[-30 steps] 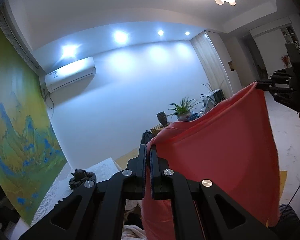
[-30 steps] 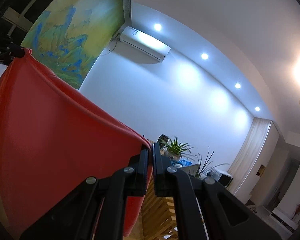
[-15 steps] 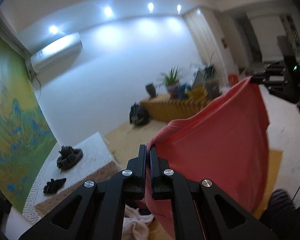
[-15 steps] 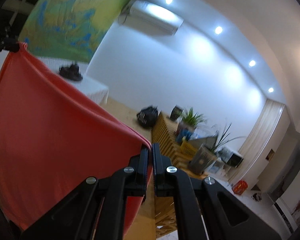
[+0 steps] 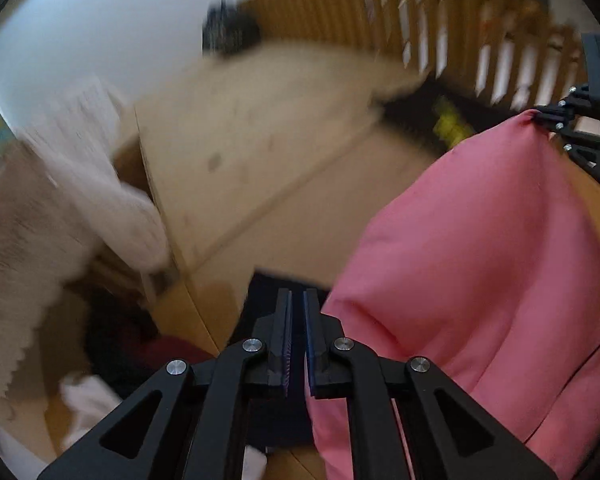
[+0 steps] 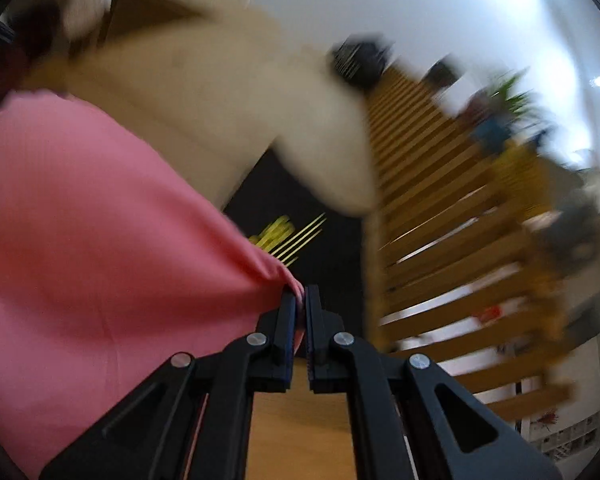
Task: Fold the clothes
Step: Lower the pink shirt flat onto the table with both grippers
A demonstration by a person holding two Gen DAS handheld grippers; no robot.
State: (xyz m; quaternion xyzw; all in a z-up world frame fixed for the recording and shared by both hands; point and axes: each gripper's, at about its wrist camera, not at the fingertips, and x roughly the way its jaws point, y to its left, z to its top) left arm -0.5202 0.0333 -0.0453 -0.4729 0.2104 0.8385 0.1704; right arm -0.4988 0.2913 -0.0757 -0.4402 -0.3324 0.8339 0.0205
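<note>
A pink garment is held spread in the air between the two grippers, above a pale wooden tabletop. In the right wrist view, one corner of the cloth is seen pinched between the nearly closed fingers of the right gripper, and the fabric fans out to the left from that point. In the left wrist view, the same right gripper is seen at the far right edge, clamped on the upper corner of the garment, which hangs down and billows from there. The left gripper is seen with its fingers brought close together, a narrow slit left between them; the pink cloth lies against the outside of its right finger, but no cloth can be made out in the slit, so whether it is gripped cannot be told. A slatted wooden partition is seen beyond the tabletop, and both views are blurred. Other clothes, white and dark, are heaped at the lower left of the left wrist view.
</note>
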